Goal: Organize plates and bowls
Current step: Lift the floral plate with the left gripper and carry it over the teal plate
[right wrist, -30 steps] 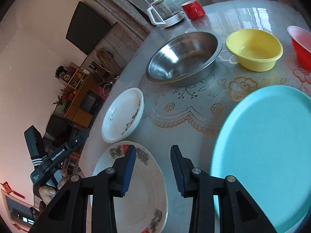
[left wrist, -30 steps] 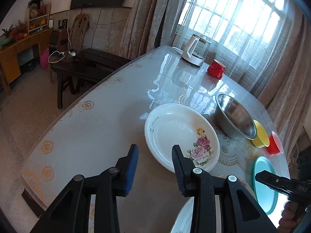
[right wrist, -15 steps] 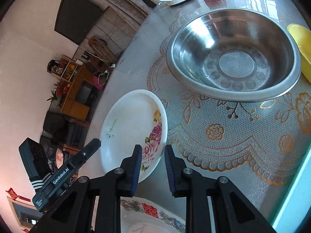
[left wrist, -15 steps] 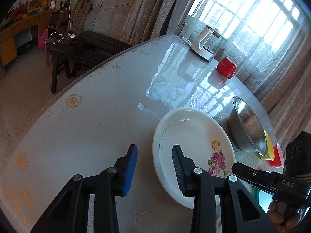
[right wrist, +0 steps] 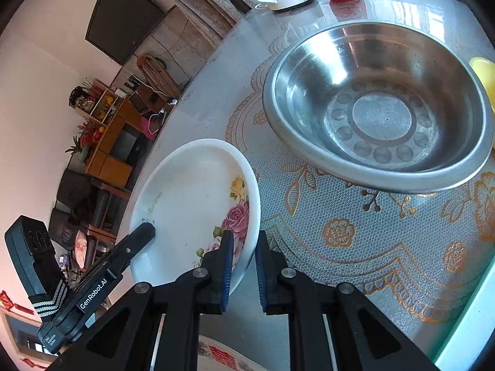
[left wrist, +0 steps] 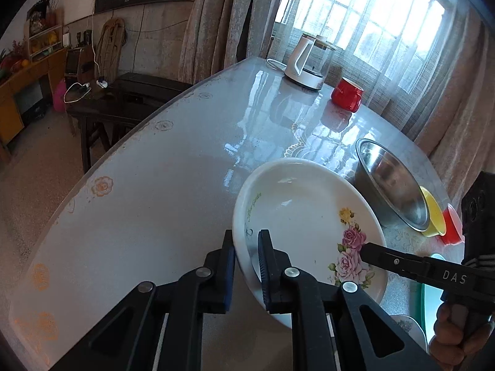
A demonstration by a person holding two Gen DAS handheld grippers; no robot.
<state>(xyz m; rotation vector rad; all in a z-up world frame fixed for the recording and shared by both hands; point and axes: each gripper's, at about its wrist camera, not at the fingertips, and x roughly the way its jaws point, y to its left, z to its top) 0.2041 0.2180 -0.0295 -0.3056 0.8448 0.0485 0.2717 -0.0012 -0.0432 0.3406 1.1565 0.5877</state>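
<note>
A white plate with pink roses (left wrist: 303, 216) lies on the table beside the steel bowl (left wrist: 393, 185). My left gripper (left wrist: 246, 241) has its jaws closing on the plate's near left rim, and the pads press on it. In the right wrist view the same plate (right wrist: 191, 204) has its right rim between the pads of my right gripper (right wrist: 241, 241), which is closing on it too. Each gripper shows in the other's view: the right one's fingertip (left wrist: 365, 249) over the roses, the left one's fingertip (right wrist: 145, 232) on the far rim.
The steel bowl (right wrist: 383, 117) sits just right of the plate, with a yellow bowl (left wrist: 433, 216) and a red bowl (left wrist: 451, 225) behind it. A teal plate (right wrist: 473, 318) and another patterned plate (right wrist: 222, 355) lie near me. A kettle (left wrist: 306, 61) and red mug (left wrist: 346, 94) stand far back.
Both grippers moved in on the rose plate from either side and went from open to shut on its rim. The right gripper came across from over the teal plate.
</note>
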